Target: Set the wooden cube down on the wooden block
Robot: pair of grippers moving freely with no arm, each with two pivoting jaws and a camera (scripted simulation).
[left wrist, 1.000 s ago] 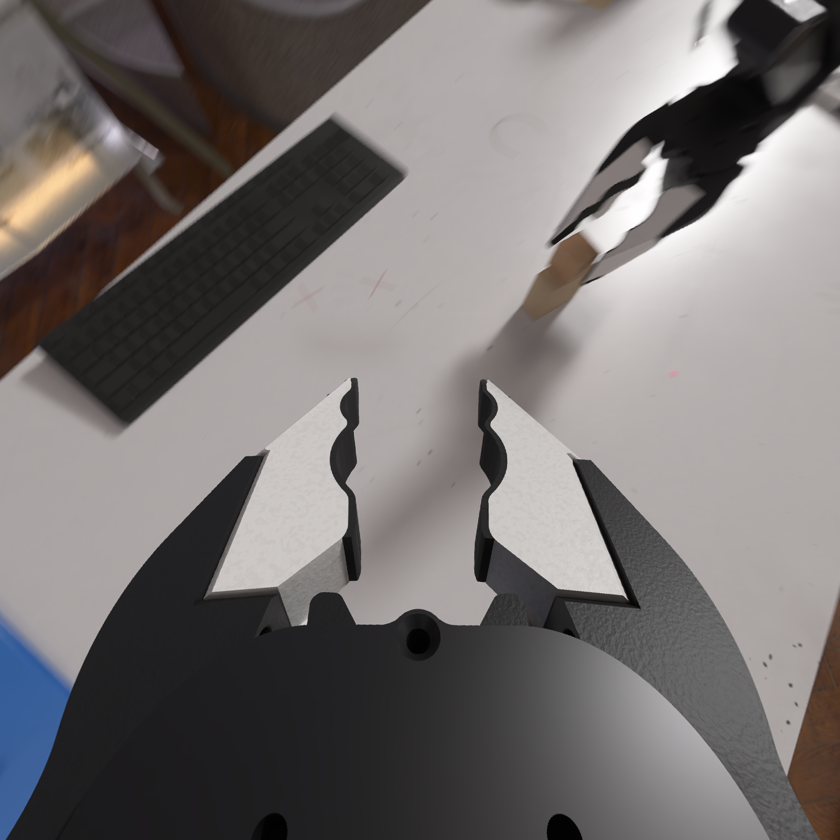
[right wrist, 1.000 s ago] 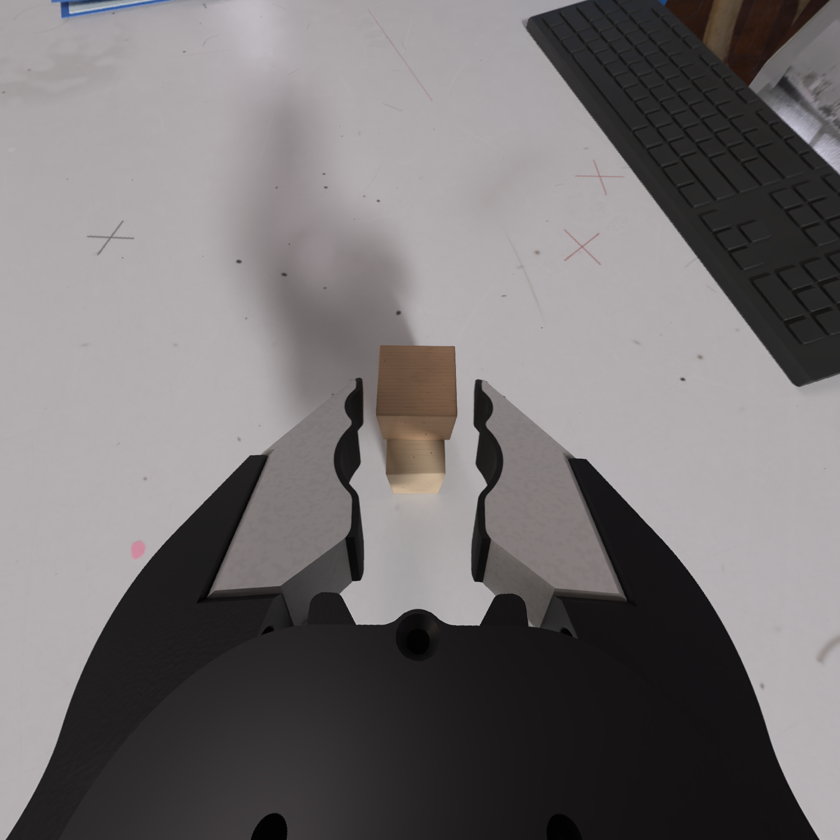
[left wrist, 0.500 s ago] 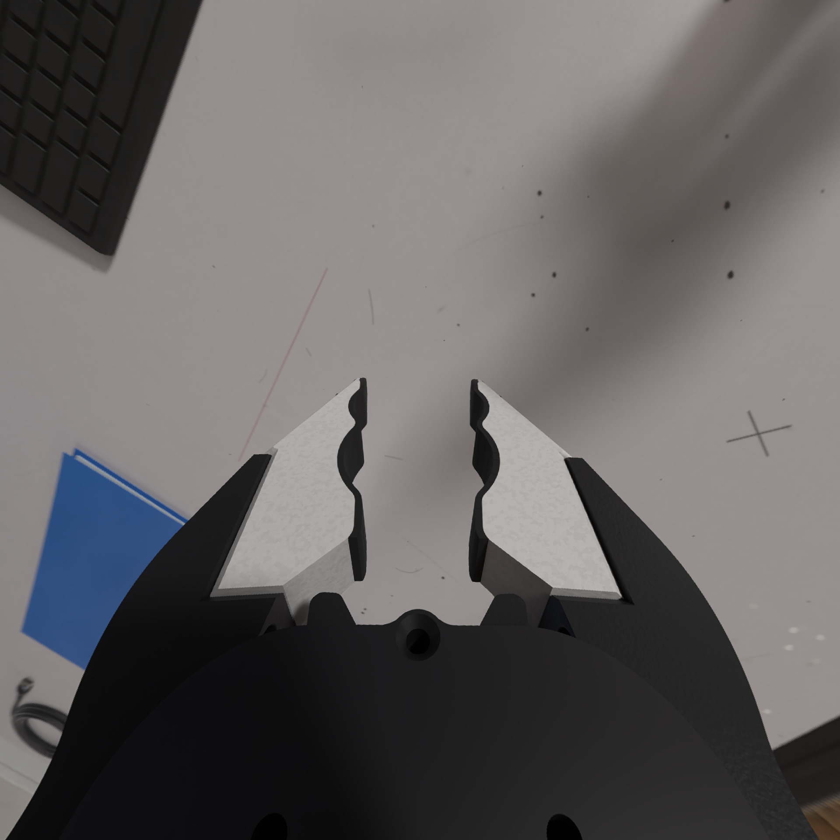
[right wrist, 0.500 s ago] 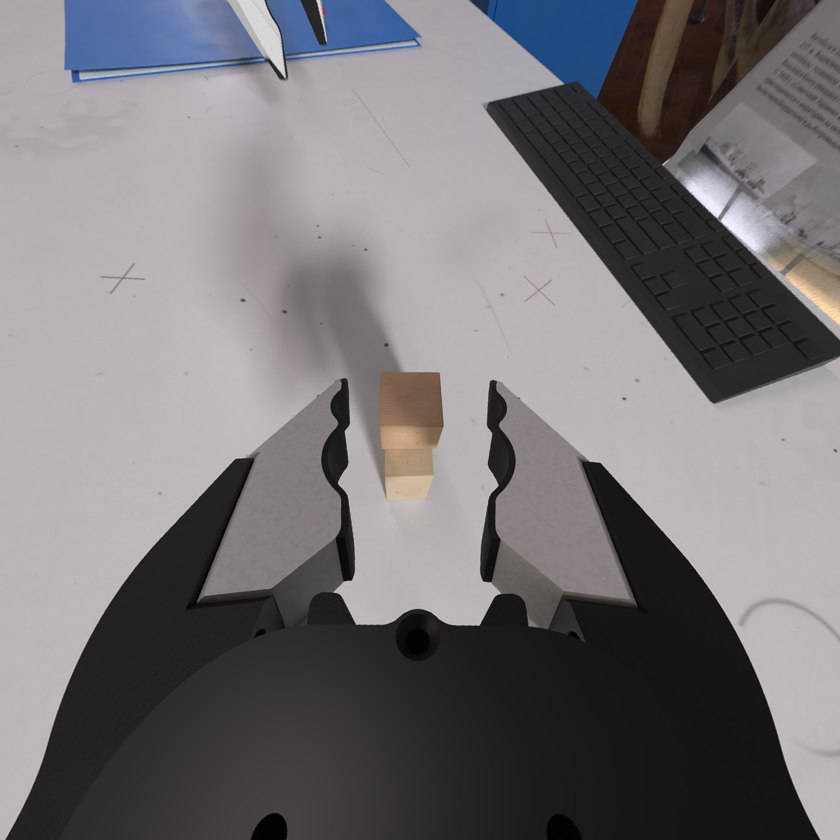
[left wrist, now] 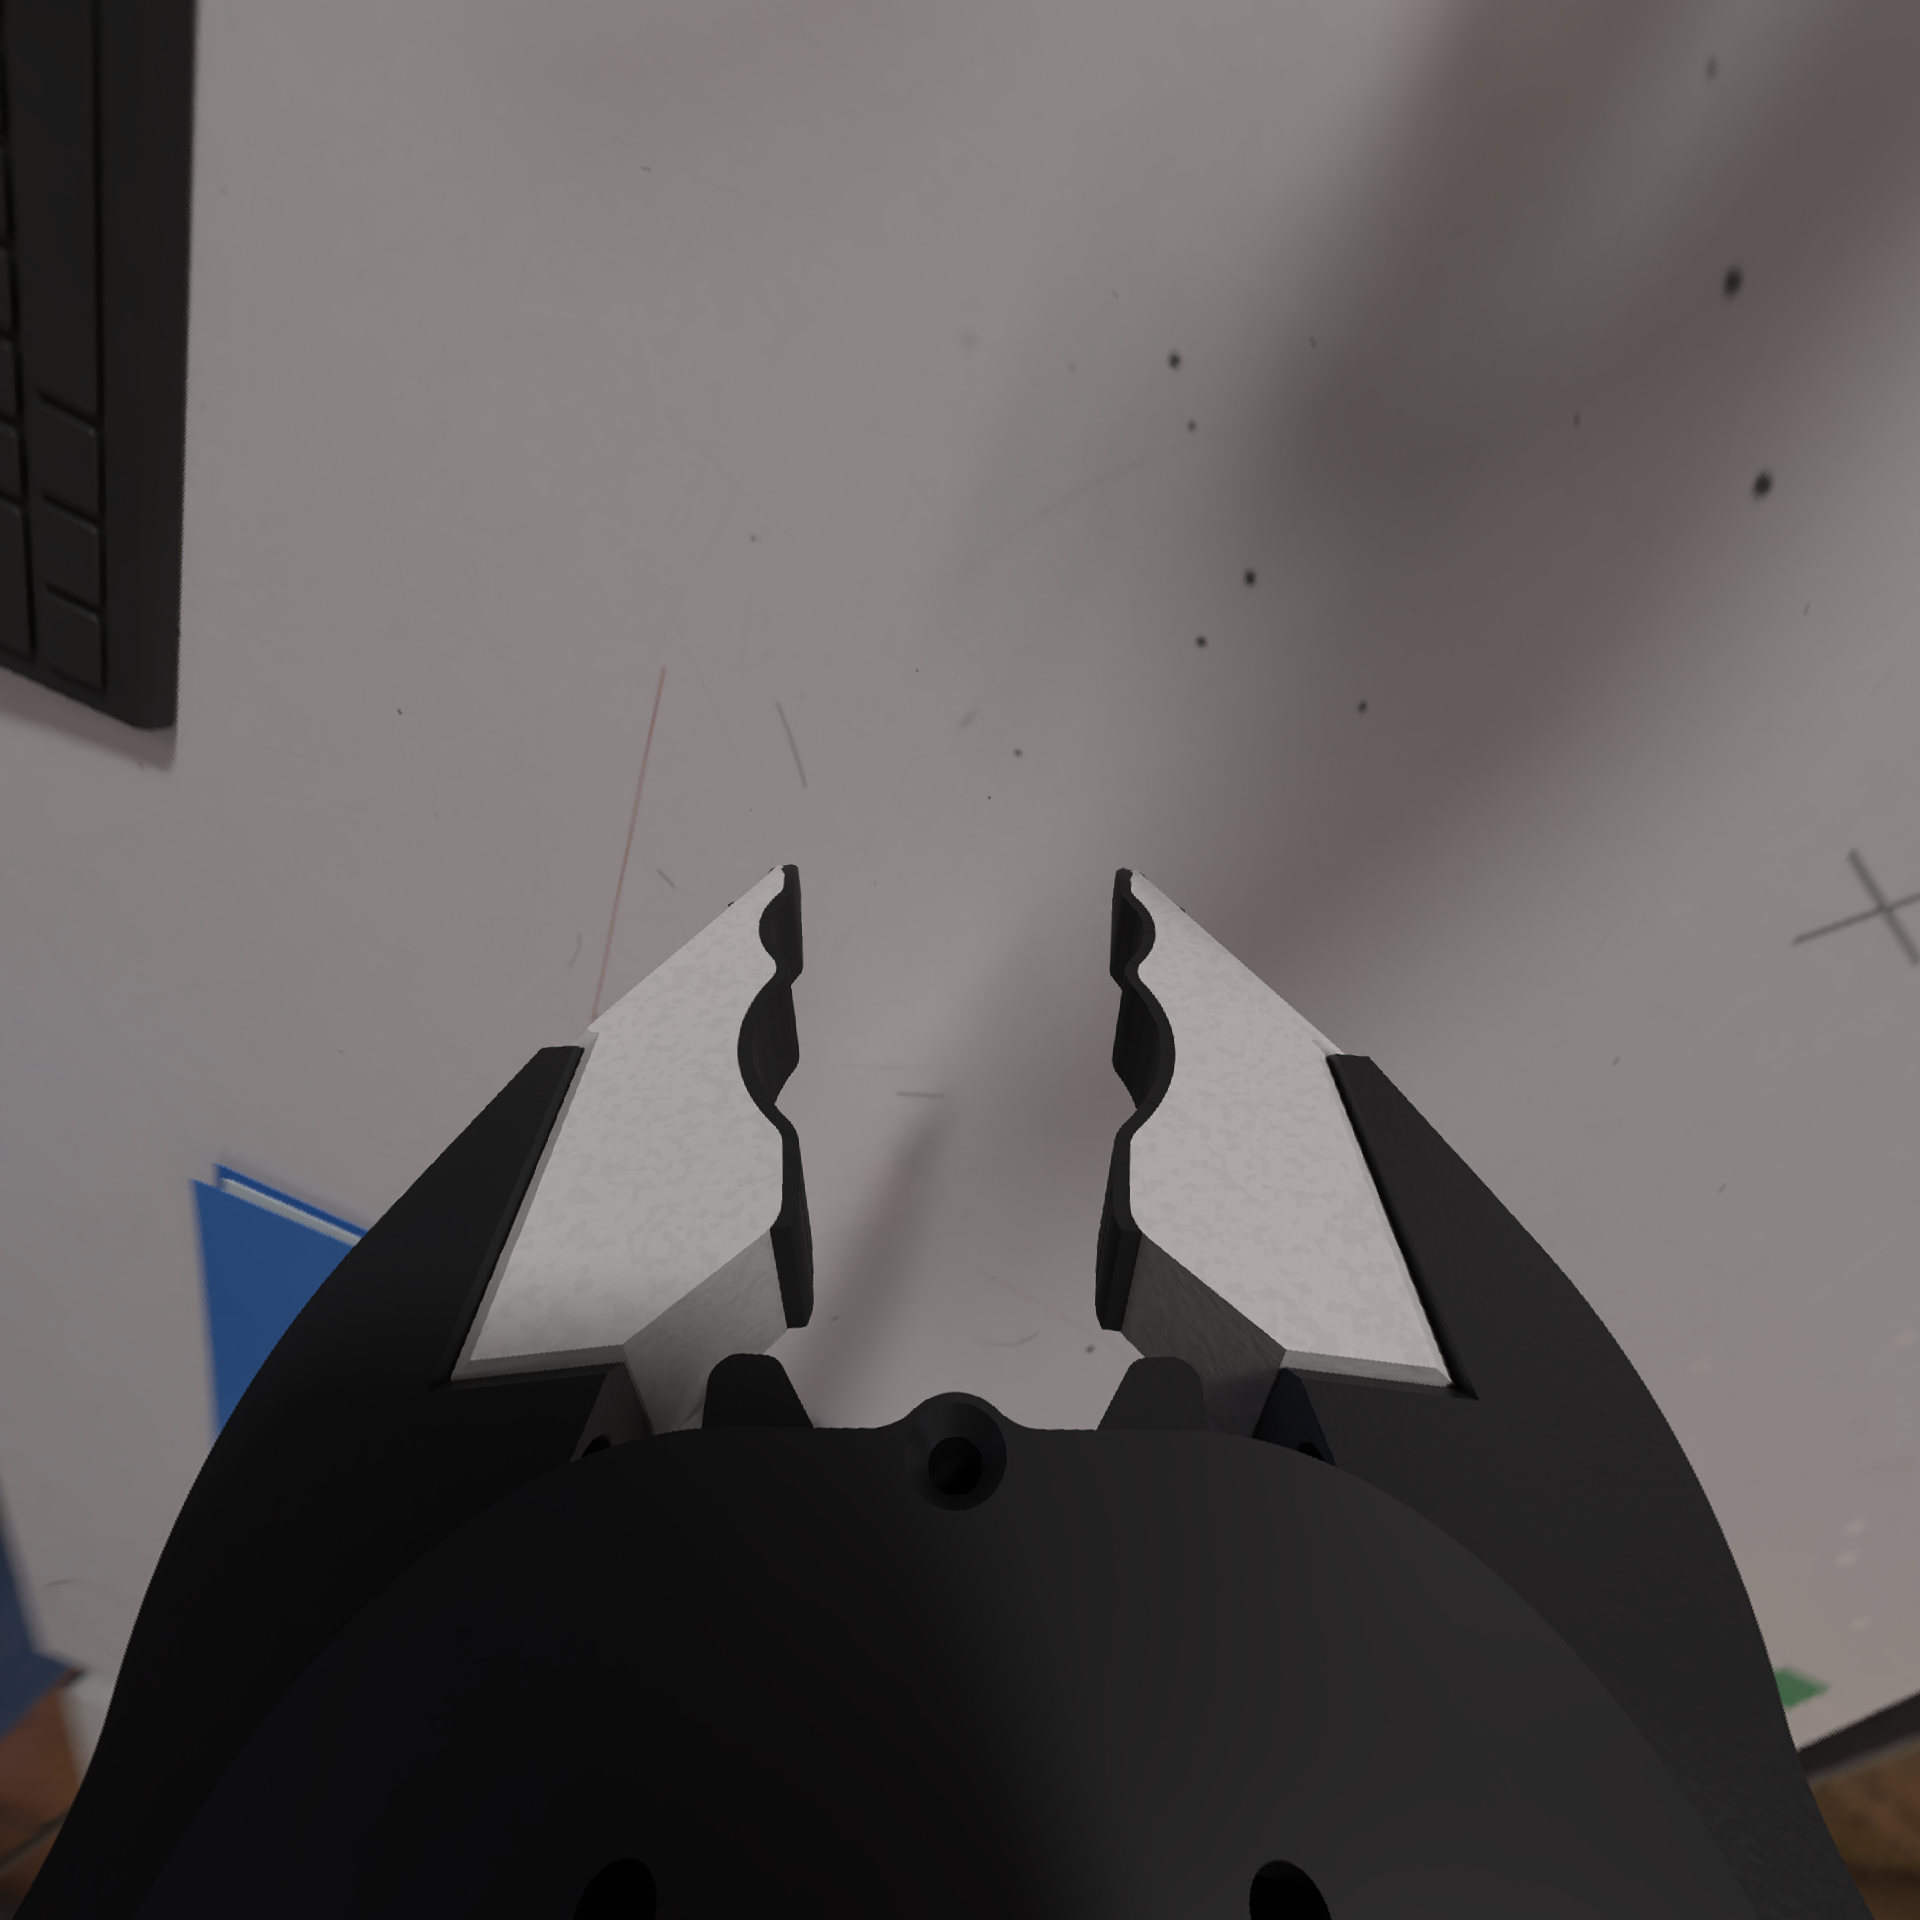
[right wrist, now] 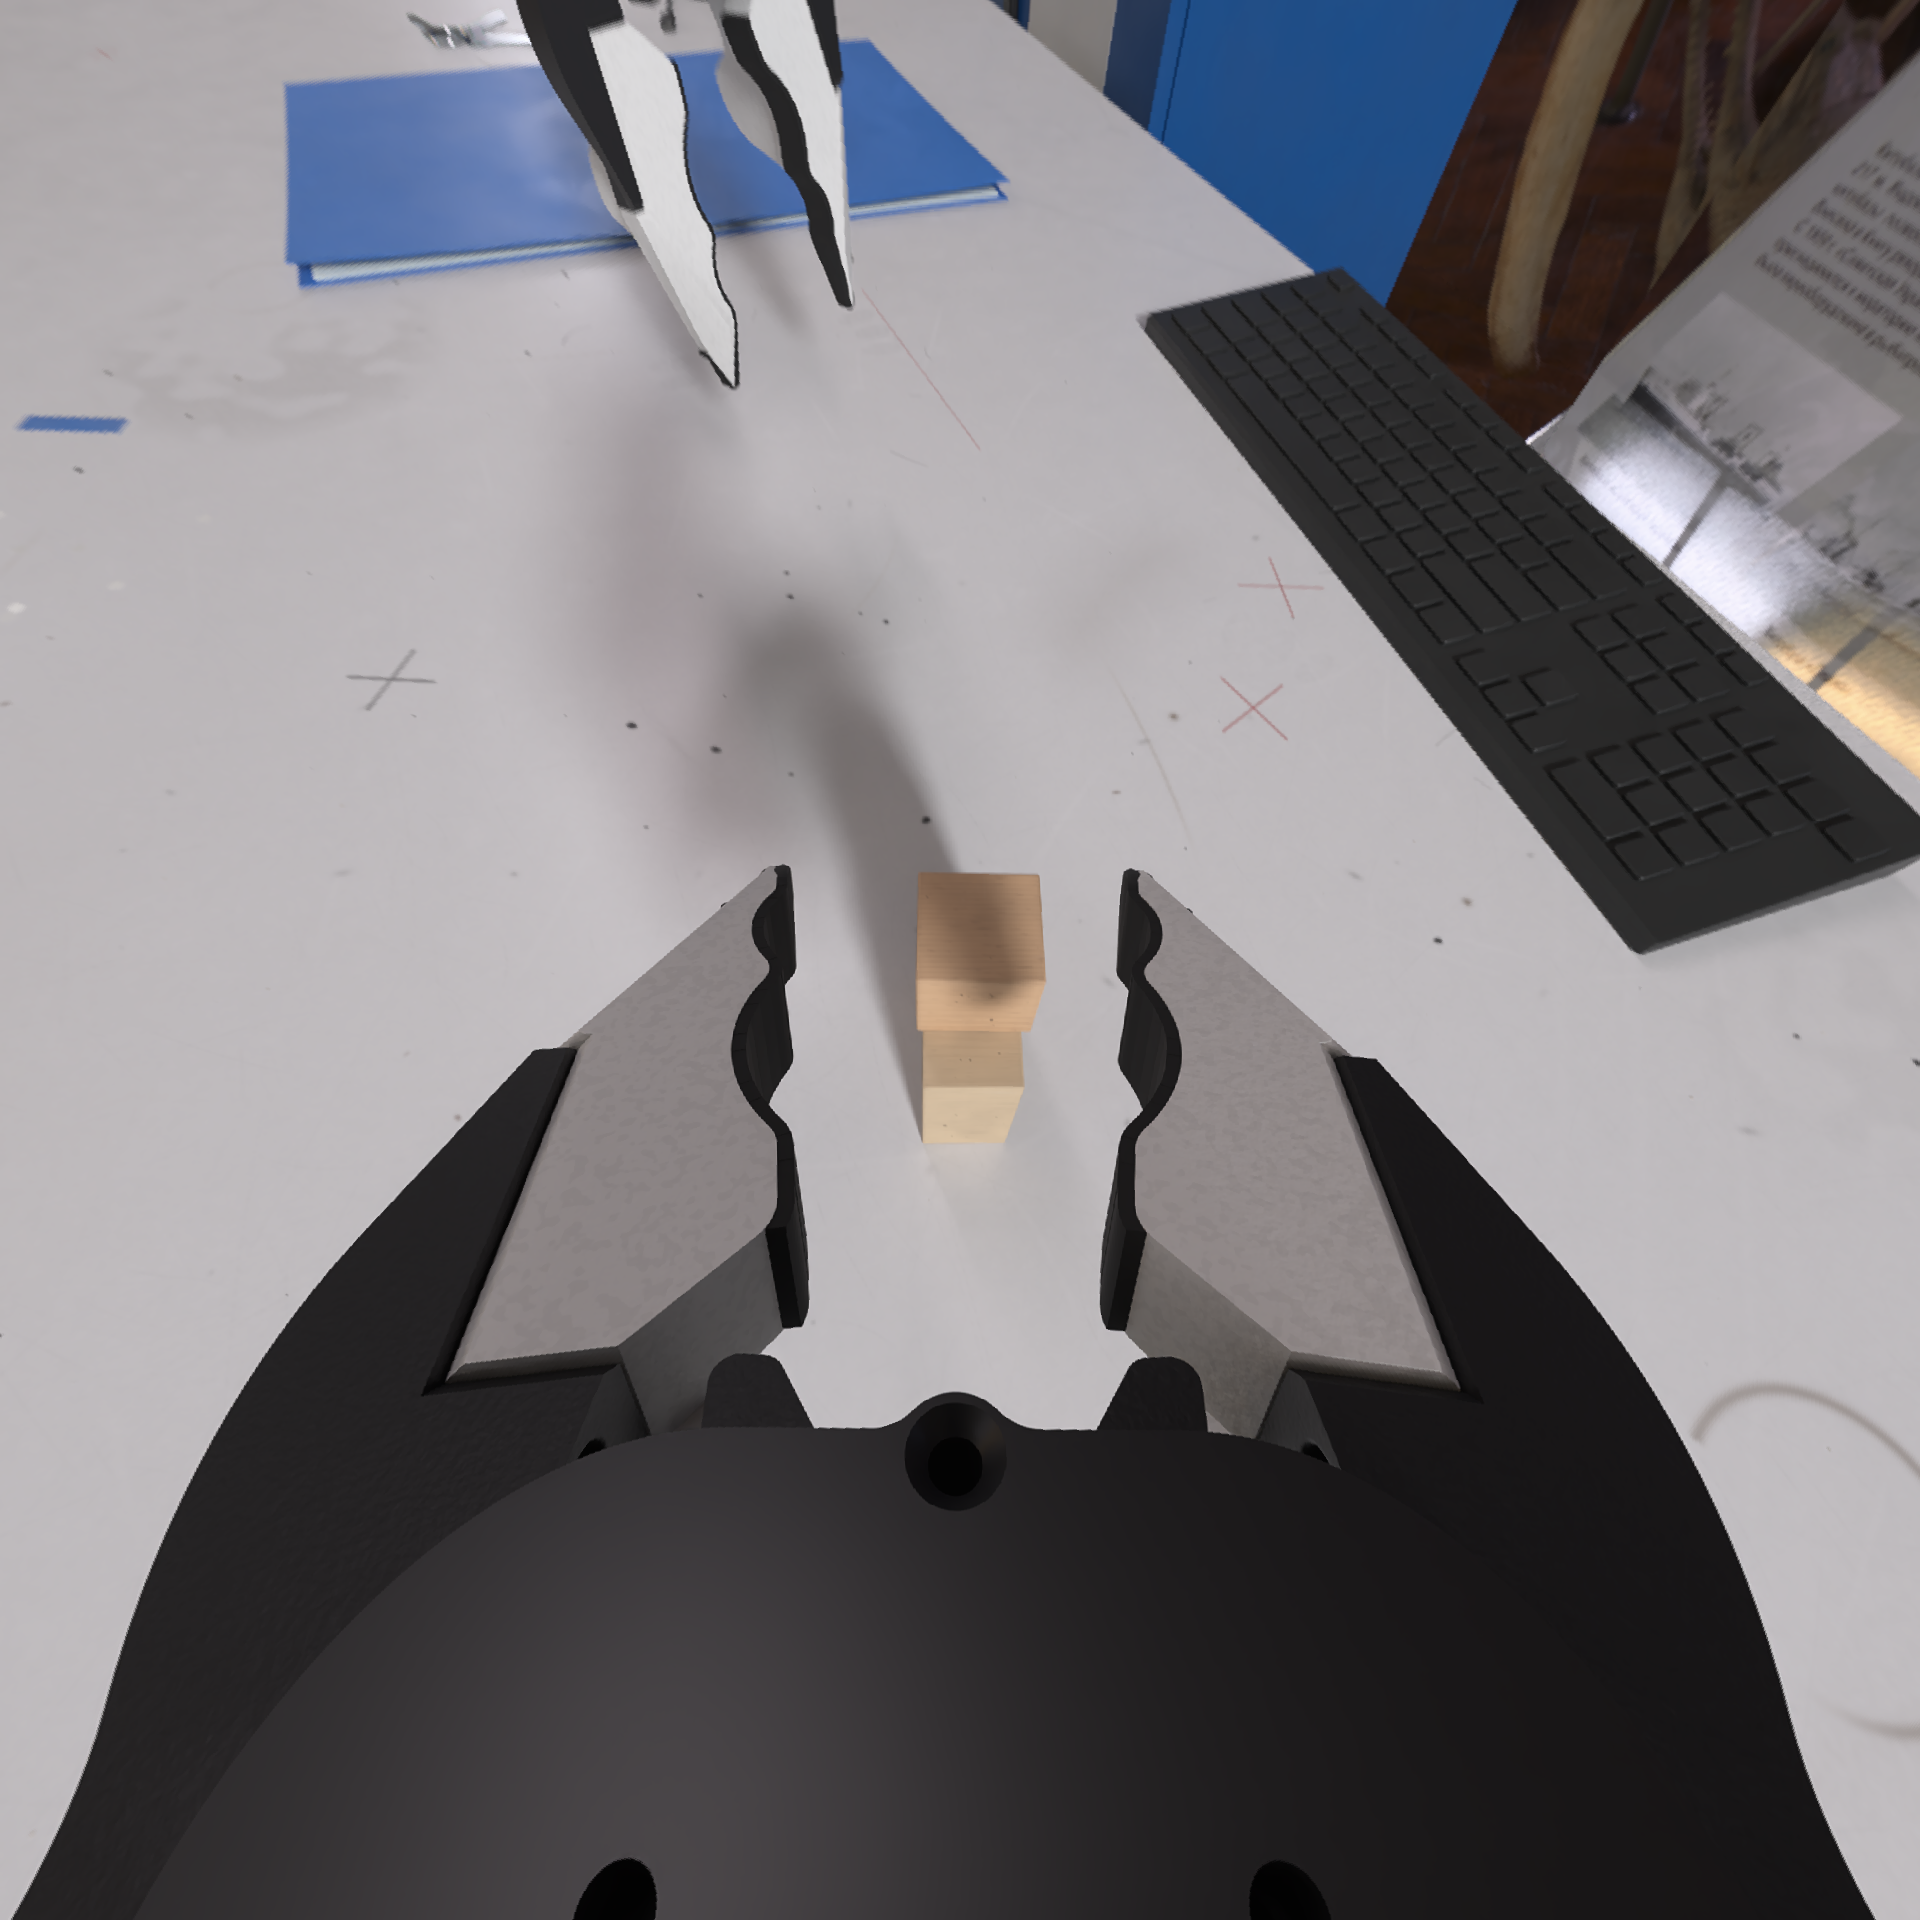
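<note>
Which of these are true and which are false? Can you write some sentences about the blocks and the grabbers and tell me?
1. The wooden cube sits on top of the wooden block. True.
2. The right gripper is squeezing the cube. False: it is open, with a gap on each side of the stack.
3. The left gripper holds nothing. True: only bare white table shows between its fingers.
4. The keyboard is white. False: it is black.
5. A blue folder lies on the table beyond the stack. True.
</note>
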